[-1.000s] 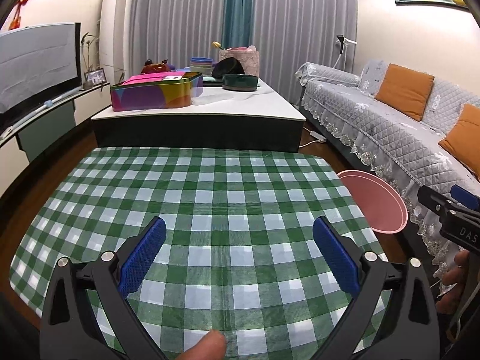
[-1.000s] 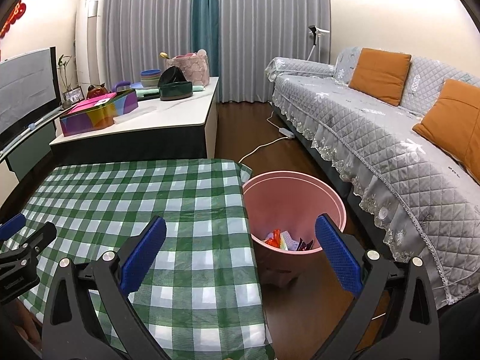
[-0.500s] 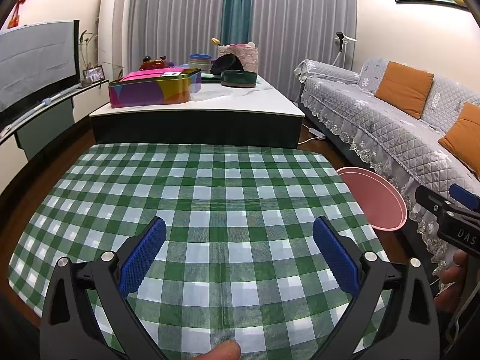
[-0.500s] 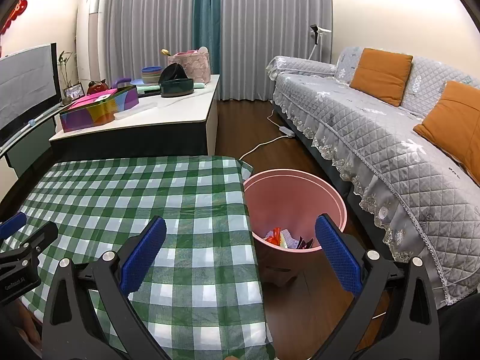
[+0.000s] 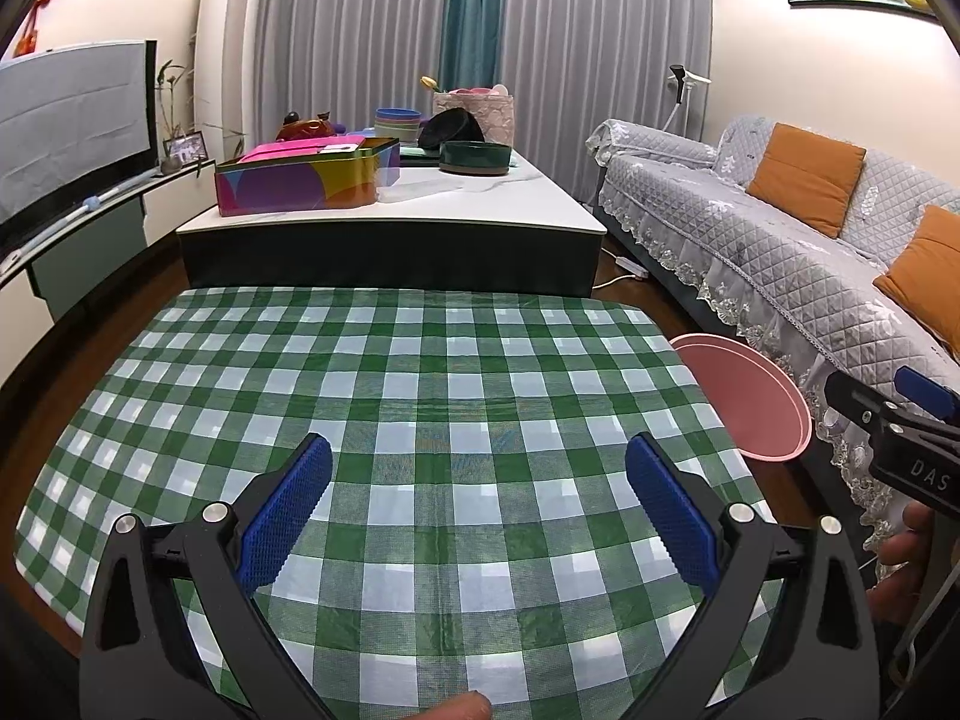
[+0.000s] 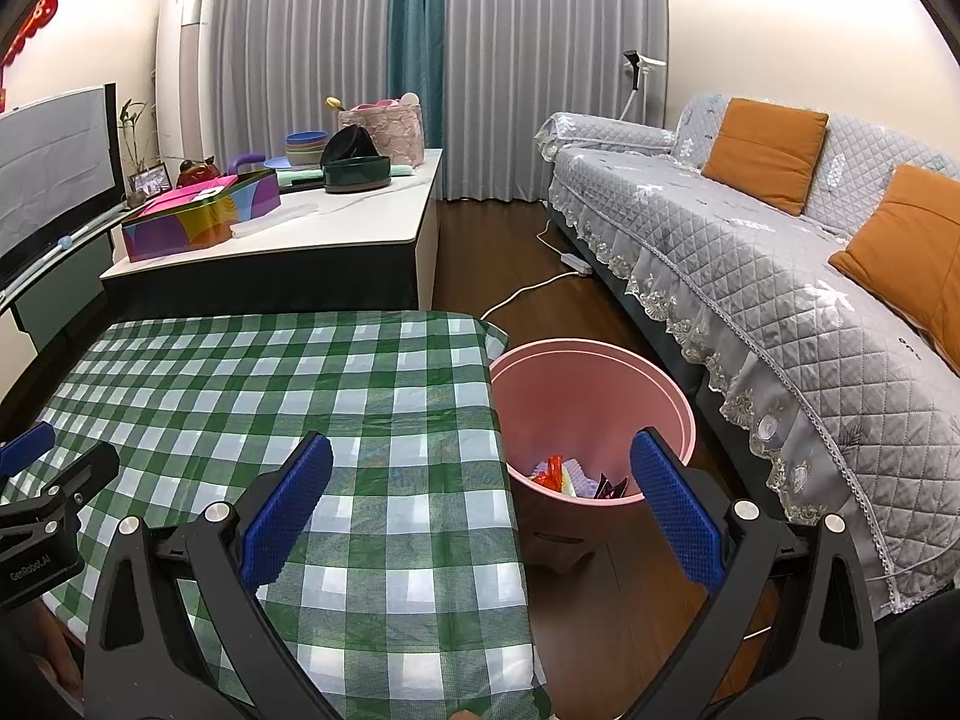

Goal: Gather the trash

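Note:
A pink trash bin [image 6: 591,384] stands on the floor at the right edge of the green-checked table [image 6: 270,384]; several wrappers [image 6: 570,477] lie at its bottom. In the left wrist view only the bin's rim [image 5: 744,399] shows past the table [image 5: 420,396]. My left gripper [image 5: 477,507] hovers open over the bare cloth, nothing between its blue pads. My right gripper [image 6: 480,507] is open too, spanning the table's right edge and the bin, holding nothing. No loose trash shows on the cloth.
A grey quilted sofa [image 6: 780,276] with orange cushions runs along the right. Behind the checked table stands a white-topped low table [image 5: 390,210] with a colourful box [image 5: 306,180] and bowls. A cable [image 6: 528,288] crosses the wooden floor. A TV [image 5: 66,120] is at the left.
Both grippers have drawn back and risen slightly, so more of the table's far edge and the low table's front shows. Both stay open and empty.

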`<state>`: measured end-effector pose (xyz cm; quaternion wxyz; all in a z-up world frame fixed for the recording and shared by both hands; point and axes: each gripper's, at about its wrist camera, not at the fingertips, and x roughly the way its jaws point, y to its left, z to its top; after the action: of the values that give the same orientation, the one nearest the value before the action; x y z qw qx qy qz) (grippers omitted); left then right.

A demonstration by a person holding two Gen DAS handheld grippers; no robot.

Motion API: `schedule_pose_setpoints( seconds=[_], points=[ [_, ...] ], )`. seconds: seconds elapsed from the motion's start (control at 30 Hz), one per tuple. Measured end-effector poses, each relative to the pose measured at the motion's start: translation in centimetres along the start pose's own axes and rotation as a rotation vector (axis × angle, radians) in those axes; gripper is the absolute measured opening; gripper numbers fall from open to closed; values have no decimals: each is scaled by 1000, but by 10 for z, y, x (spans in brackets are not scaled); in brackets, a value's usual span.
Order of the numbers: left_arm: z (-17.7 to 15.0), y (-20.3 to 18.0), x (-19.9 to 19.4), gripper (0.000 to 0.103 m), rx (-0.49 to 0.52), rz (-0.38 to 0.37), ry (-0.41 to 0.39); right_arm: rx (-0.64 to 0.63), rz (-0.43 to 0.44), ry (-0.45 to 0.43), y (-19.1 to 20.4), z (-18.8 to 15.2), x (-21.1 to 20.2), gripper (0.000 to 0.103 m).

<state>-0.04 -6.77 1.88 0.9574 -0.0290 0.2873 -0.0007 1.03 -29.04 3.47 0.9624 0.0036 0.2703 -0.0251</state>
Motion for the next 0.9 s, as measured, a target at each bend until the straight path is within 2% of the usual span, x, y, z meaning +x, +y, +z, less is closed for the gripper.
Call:
schedule_pose_setpoints(
  seconds=[0.9],
  points=[
    [-1, -4, -1, 95, 7, -5, -2, -5, 2, 2, 4, -1, 0, 98]
  ],
)
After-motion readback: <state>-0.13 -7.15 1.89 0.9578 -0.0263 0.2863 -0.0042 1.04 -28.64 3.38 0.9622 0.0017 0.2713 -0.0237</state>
